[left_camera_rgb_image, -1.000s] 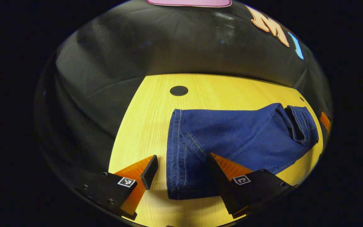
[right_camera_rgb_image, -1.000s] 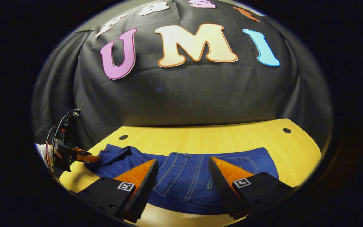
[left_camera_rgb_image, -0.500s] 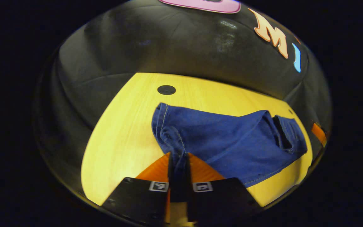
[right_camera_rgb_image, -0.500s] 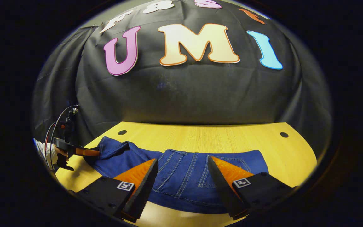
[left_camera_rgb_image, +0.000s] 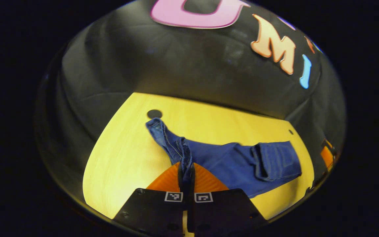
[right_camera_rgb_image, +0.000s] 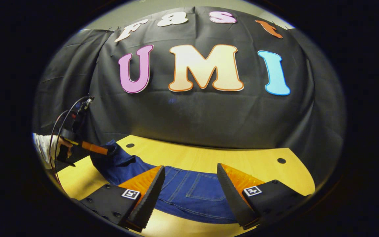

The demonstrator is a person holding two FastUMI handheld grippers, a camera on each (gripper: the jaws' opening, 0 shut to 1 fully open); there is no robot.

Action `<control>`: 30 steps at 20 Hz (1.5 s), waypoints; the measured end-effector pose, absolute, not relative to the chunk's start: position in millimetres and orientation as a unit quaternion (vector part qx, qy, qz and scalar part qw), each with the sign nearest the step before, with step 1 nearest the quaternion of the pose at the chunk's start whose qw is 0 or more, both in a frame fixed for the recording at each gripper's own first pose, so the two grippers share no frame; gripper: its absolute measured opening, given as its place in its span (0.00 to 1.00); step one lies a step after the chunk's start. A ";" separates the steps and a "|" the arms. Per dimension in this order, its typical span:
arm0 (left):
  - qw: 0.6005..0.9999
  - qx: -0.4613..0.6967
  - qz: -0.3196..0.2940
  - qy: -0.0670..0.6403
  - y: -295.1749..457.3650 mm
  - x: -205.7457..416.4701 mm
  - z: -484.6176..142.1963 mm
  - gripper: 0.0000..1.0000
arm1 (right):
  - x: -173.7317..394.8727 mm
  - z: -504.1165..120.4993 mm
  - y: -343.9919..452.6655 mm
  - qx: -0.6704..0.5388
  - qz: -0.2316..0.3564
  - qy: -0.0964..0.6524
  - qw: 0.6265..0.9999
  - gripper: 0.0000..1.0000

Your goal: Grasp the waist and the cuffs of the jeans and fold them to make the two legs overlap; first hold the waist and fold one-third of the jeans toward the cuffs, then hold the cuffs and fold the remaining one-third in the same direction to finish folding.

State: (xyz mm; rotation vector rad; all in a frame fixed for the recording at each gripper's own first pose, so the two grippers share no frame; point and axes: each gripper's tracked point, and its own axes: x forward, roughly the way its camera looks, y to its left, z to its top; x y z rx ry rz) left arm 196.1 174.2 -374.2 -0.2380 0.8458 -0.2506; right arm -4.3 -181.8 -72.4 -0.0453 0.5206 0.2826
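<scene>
While your left gripper (left_camera_rgb_image: 186, 171) pinches the cuffs (left_camera_rgb_image: 182, 154) of the jeans (left_camera_rgb_image: 242, 161), your right gripper (right_camera_rgb_image: 189, 187) gapes empty over the waist (right_camera_rgb_image: 196, 194); final cuff fold remains.

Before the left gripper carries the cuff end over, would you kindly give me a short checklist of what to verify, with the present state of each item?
1. Left gripper shut on the cuff end of the jeans: ok, denim is pinched between both fingers.
2. Cuff end raised off the table: ok, in the right gripper view it hangs from the left gripper.
3. Both cuffs in the pinch: cannot tell.
4. Right gripper open: ok, fingers wide apart over the waist end.
5. Waist end lying flat on the table: ok.
6. Right gripper touching the denim: cannot tell.
</scene>
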 end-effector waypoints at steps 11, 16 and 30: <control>0.897 -0.117 -0.233 0.357 -20.8 212.3 -289.7 0.00 | -66.8 -33.2 -284.2 -0.020 0.099 0.248 0.963 0.98; 0.887 -0.110 -0.247 0.375 -88.5 206.8 -299.1 0.00 | -91.9 -27.0 -327.2 -0.014 0.071 0.254 0.965 0.98; 0.923 -0.001 -0.269 0.275 -208.8 166.0 -265.7 0.71 | -116.2 10.1 -372.2 -0.007 0.106 0.218 0.970 0.98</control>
